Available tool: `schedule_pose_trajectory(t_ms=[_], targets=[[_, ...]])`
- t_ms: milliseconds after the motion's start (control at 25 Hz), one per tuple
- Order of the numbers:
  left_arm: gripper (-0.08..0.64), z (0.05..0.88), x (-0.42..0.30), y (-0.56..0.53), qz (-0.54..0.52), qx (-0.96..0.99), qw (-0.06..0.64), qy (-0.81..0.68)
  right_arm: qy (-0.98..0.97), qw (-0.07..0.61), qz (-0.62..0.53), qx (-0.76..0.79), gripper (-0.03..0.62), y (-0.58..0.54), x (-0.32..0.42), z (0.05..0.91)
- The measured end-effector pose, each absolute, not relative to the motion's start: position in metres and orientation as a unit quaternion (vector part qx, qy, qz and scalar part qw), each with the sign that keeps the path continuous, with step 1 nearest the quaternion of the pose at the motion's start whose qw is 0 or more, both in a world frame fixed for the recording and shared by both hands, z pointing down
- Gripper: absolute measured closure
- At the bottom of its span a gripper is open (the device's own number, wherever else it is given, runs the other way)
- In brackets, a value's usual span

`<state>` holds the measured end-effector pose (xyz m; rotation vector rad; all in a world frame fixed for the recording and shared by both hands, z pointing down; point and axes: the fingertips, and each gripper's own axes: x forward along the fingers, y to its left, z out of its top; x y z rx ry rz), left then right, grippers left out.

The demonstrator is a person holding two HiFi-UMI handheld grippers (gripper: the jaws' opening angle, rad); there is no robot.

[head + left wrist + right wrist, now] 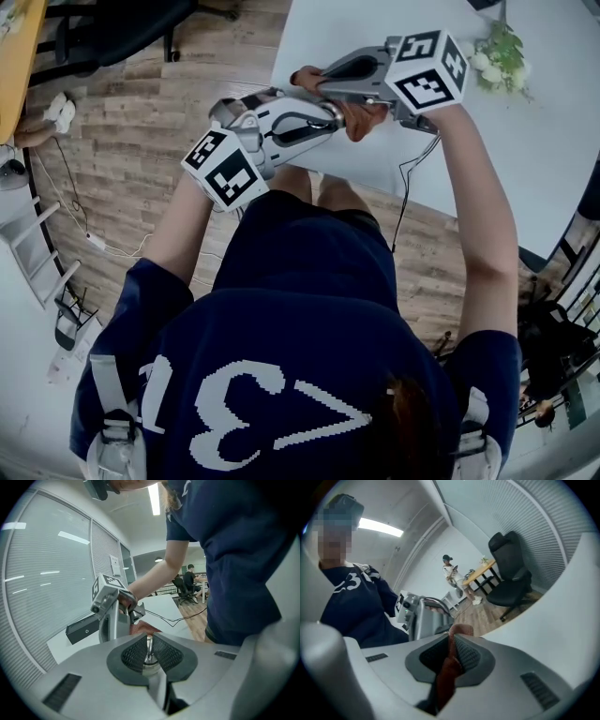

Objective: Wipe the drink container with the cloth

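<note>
Left tongs [149, 637] narrow, clamped on thin shiny metal edge, likely drink container [149, 654]; its body hidden. Right tongs [453, 639] narrow, pinching rust cloth [447, 670]. Both close together over worktop [544, 141] edge. Step: wiping. Next: rub cloth along metal, both grips firm.

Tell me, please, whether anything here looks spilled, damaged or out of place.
Nothing stands out. The right gripper is clamped on the reddish cloth, the left gripper on a thin shiny metal part, both at the near edge of the white table, which shows no spill. The rest of that part is hidden.
</note>
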<state>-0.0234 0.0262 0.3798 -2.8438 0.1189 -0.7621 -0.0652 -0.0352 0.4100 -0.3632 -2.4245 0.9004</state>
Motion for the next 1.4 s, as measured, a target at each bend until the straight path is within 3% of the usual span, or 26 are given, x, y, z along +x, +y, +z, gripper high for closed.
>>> schedule_pose_trajectory(t_ms=[200,480,680,1000,1120,1400], targets=[[0.515,0.381,-0.020,0.029,-0.262,-0.959,0.104,0.041,-0.888,0.284,0.304,-0.199,0.549,-0.021,-0.078,0.404],[0.515,0.381,-0.023,0.025,-0.263,-0.958,0.097,0.060,-0.890,0.289,0.347,-0.065,0.549,-0.072,-0.043,0.478],[0.515,0.380,-0.032,0.010,-0.254,-0.959,0.068,0.105,-0.913,0.198,0.353,0.051,0.549,-0.082,-0.022,0.473],[0.515,0.378,-0.031,-0.011,-0.238,-0.957,0.028,0.164,-0.944,0.039,0.307,0.113,0.549,-0.053,-0.044,0.372],[0.516,0.377,-0.031,-0.017,-0.238,-0.954,0.015,0.180,-0.947,0.068,0.256,0.181,0.549,-0.056,-0.033,0.387],[0.517,0.377,-0.034,-0.035,-0.216,-0.949,-0.043,0.225,-0.887,0.128,0.276,0.348,0.549,-0.073,0.030,0.482]])
